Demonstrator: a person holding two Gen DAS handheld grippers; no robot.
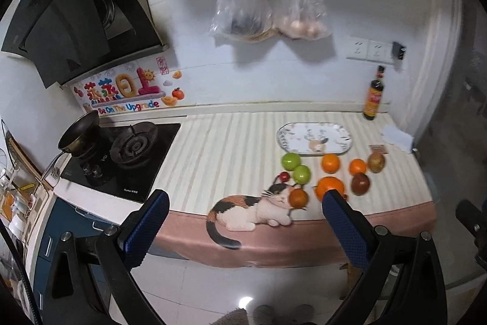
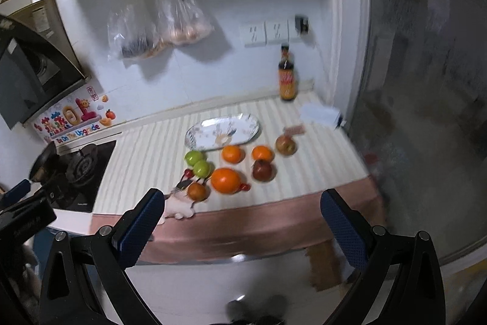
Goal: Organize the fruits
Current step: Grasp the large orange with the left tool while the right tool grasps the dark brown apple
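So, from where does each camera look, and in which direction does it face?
Left wrist: on the left gripper, off the counter's front edge, facing the wall; its open blue fingers show.
Right wrist: on the right gripper, further right, facing likewise; its open fingers and the other gripper at left show.
Both share the plate, the fruits and the bottle.

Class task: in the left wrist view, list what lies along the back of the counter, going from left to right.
Frying pan → gas burner → patterned plate → dark sauce bottle.
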